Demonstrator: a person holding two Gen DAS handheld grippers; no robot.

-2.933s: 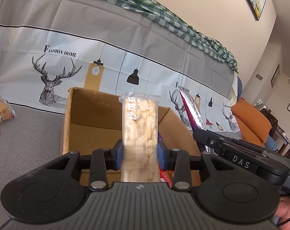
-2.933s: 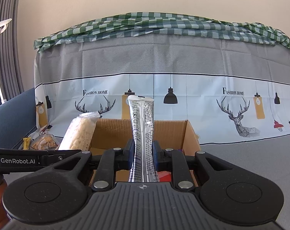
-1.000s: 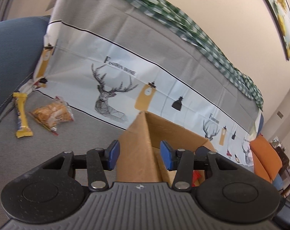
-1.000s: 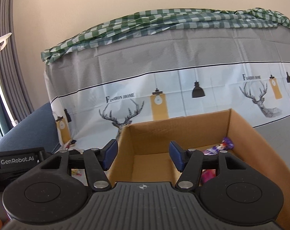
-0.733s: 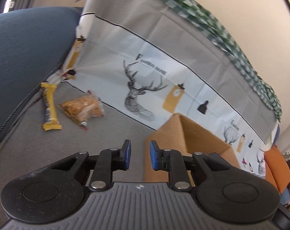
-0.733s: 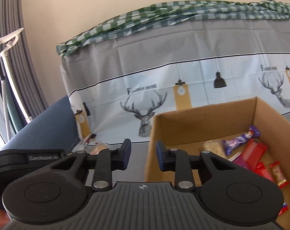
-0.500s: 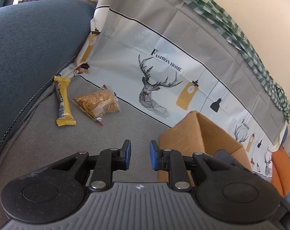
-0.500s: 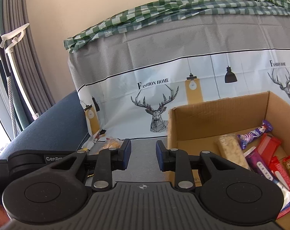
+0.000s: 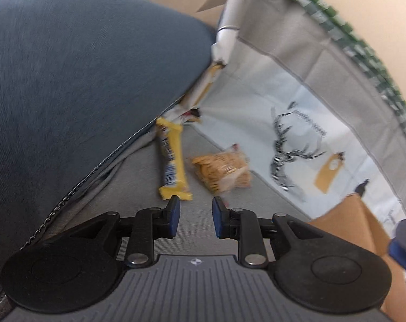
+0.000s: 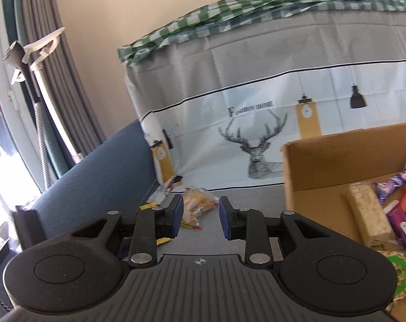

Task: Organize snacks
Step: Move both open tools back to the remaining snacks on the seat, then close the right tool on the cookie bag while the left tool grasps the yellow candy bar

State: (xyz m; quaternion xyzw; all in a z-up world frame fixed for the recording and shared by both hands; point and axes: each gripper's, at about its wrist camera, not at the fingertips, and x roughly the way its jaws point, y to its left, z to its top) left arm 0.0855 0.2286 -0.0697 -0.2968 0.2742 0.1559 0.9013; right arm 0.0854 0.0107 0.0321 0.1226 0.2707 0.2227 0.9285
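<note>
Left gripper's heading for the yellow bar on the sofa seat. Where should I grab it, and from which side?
Grip the yellow bar across its narrow width, near the middle. It lies flat, pointing away from the left gripper, so come down from above with the jaws straddling its long sides. The cracker bag lies close on its right, so stay clear of that.

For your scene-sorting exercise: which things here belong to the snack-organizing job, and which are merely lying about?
Belong to the job:
yellow snack bar
bag of crackers
cardboard box
pale wafer pack inside the box
left gripper, right gripper, both empty

Lying about:
deer-print cloth
green checked cloth
blue cushion
</note>
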